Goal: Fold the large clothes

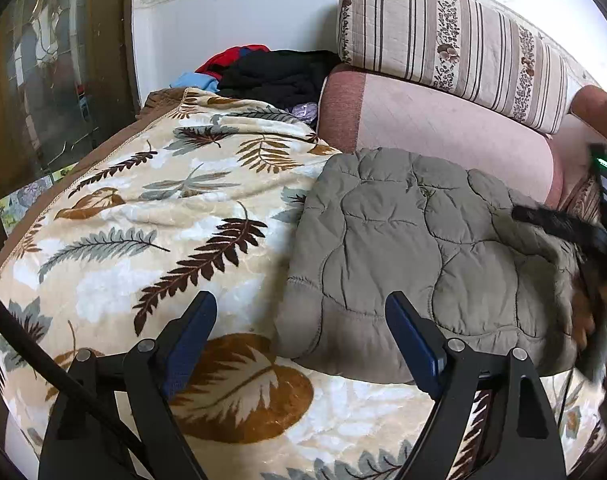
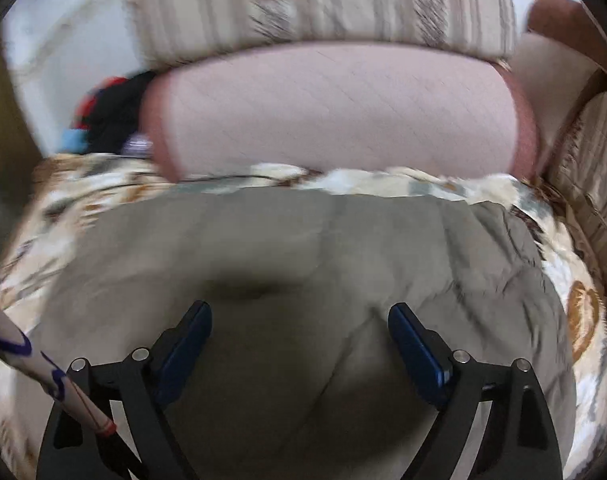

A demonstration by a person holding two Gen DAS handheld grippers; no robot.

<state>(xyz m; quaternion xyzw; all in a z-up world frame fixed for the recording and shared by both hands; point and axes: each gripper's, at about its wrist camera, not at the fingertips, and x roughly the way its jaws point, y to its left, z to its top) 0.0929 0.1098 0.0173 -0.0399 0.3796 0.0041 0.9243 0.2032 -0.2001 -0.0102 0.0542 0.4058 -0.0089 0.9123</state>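
Observation:
A grey-green quilted jacket [image 1: 415, 248] lies folded into a compact block on a leaf-patterned blanket [image 1: 151, 232]. My left gripper [image 1: 301, 312] is open and empty, hovering over the jacket's near left corner. The right gripper shows blurred at the jacket's right edge in the left wrist view [image 1: 599, 216], by its dark fur trim [image 1: 559, 224]. In the right wrist view the jacket [image 2: 303, 248] fills the middle, blurred. My right gripper [image 2: 299, 320] is open and empty just above it.
A pink cushion [image 1: 443, 120] and a striped floral bolster [image 1: 455, 40] lie behind the jacket. A pile of black, red and blue clothes [image 1: 271, 72] sits at the back left by the white wall. The blanket's edge drops off at the left.

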